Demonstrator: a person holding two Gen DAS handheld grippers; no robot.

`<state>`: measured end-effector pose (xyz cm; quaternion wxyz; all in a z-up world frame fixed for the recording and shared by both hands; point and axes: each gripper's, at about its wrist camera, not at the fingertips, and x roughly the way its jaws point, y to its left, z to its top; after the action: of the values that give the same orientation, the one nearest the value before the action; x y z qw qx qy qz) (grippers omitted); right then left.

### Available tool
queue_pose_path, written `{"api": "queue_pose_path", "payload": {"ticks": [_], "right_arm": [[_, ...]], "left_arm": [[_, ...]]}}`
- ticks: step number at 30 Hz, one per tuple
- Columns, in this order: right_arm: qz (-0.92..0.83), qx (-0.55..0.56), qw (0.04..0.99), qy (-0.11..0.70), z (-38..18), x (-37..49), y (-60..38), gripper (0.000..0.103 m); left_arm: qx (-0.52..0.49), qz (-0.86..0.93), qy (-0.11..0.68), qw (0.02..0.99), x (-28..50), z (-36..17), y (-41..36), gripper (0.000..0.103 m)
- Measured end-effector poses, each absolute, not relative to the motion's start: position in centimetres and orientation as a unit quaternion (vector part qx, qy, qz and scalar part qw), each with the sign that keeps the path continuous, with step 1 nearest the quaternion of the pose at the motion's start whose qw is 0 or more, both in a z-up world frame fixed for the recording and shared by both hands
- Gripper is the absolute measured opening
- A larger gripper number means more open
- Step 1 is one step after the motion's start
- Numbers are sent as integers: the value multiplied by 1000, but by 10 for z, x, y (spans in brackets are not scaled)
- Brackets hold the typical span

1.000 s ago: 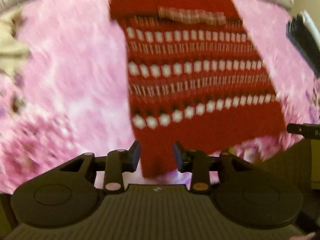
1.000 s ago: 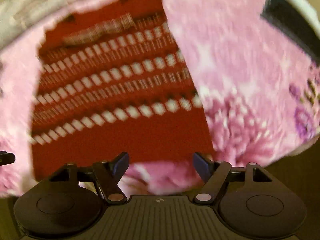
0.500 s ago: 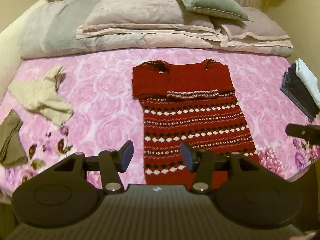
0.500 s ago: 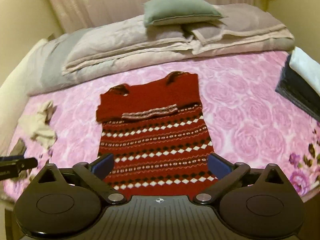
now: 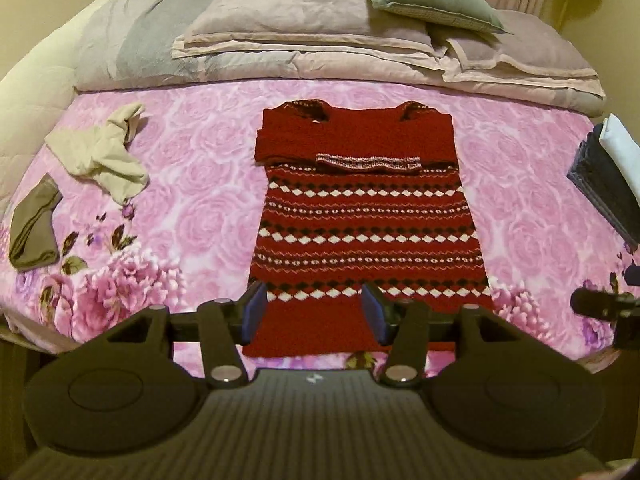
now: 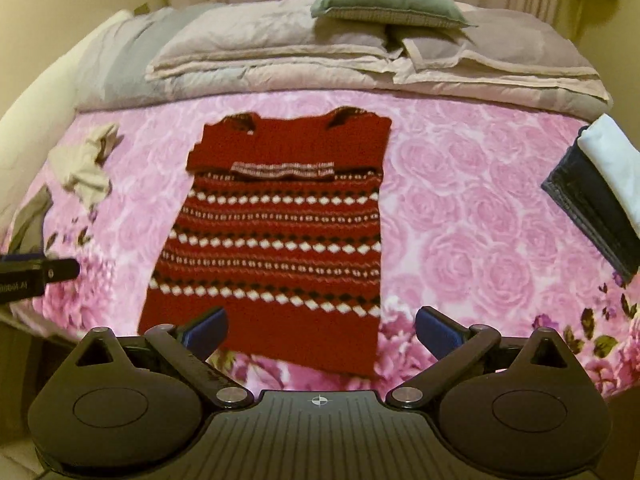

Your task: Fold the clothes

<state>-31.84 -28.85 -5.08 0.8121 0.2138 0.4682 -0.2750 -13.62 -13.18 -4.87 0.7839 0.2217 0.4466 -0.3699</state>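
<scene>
A red knitted sweater (image 5: 368,220) (image 6: 276,236) with white diamond bands lies flat on the pink floral bedspread (image 5: 192,200) (image 6: 472,208). Its sleeves are folded across the chest, cuffs meeting in the middle. My left gripper (image 5: 316,314) hovers above the sweater's lower hem, open, nothing between its blue pads. My right gripper (image 6: 320,332) hangs above the hem too, open wide and empty. In the right wrist view the left gripper's tip shows at the left edge. In the left wrist view the right gripper's tip shows at the right edge.
A crumpled cream garment (image 5: 100,152) (image 6: 84,168) and a folded olive one (image 5: 34,228) lie at the left. A dark folded stack with a white piece on top (image 5: 608,172) (image 6: 600,188) sits at the right edge. Pillows and folded bedding (image 5: 320,40) line the far side.
Both grippers have risen and pulled back from the sweater's hem, so the whole bed now shows. Their jaws opened wider than a second ago. The sweater lies still.
</scene>
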Motion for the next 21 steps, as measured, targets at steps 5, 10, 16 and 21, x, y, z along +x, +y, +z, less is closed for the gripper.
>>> {"api": "queue_pose_path", "payload": {"ticks": [5, 10, 16, 21], "right_arm": [[-261, 206, 811, 481, -56, -337, -283, 102], [-246, 209, 812, 487, -59, -343, -274, 102], [-229, 214, 811, 494, -63, -341, -262, 102], [-222, 218, 807, 502, -69, -340, -255, 102]], "left_arm": [[228, -352, 449, 789, -159, -49, -123, 48], [244, -338, 452, 789, -172, -50, -111, 48], [256, -326, 454, 789, -176, -50, -97, 49], [263, -322, 457, 786, -176, -52, -90, 49]]}}
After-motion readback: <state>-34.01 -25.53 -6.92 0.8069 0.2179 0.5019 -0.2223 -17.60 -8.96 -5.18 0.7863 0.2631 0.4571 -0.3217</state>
